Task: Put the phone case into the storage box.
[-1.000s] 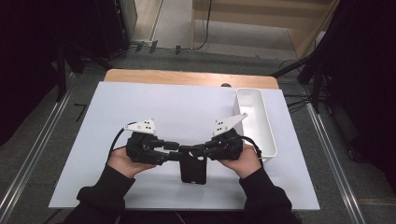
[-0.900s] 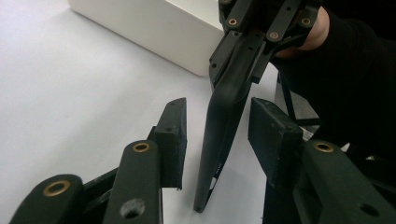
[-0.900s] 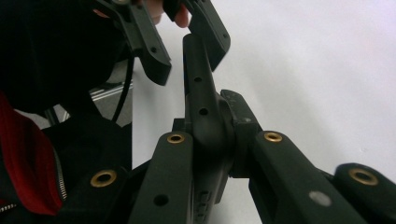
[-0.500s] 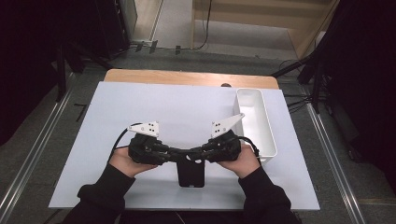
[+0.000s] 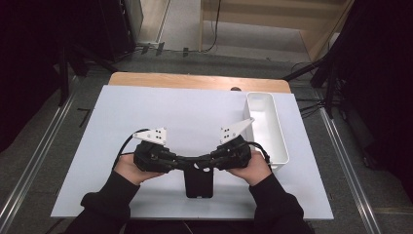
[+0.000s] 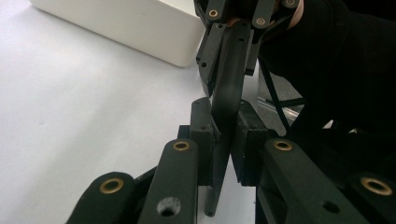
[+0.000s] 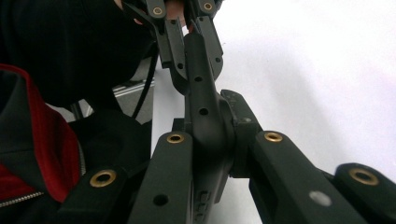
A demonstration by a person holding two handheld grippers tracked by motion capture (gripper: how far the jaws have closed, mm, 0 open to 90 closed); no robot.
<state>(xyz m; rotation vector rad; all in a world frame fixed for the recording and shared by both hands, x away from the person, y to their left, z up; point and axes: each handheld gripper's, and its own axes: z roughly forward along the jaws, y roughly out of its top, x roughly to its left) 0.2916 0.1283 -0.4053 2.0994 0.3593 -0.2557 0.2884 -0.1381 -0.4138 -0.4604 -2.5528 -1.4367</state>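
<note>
We hold one black phone case [image 5: 198, 181] between two grippers, left gripper [image 5: 181, 163] just closed, right gripper [image 5: 208, 161] pinching it, beside one white bin [image 5: 278, 141].

The left gripper [image 5: 182, 163] has just closed onto the black phone case [image 5: 198, 183]

Phone case [image 5: 198, 183]: matte black. Both hand-held grippers, left [image 5: 181, 163] and right [image 5: 207, 161]: black, brass-coloured pivot pins, light grey top plates. Bin [image 5: 274, 141] at the surface's right edge: white. Surface [image 5: 160, 109]: plain white, wood strip along the far edge. Sleeves: black.
</note>
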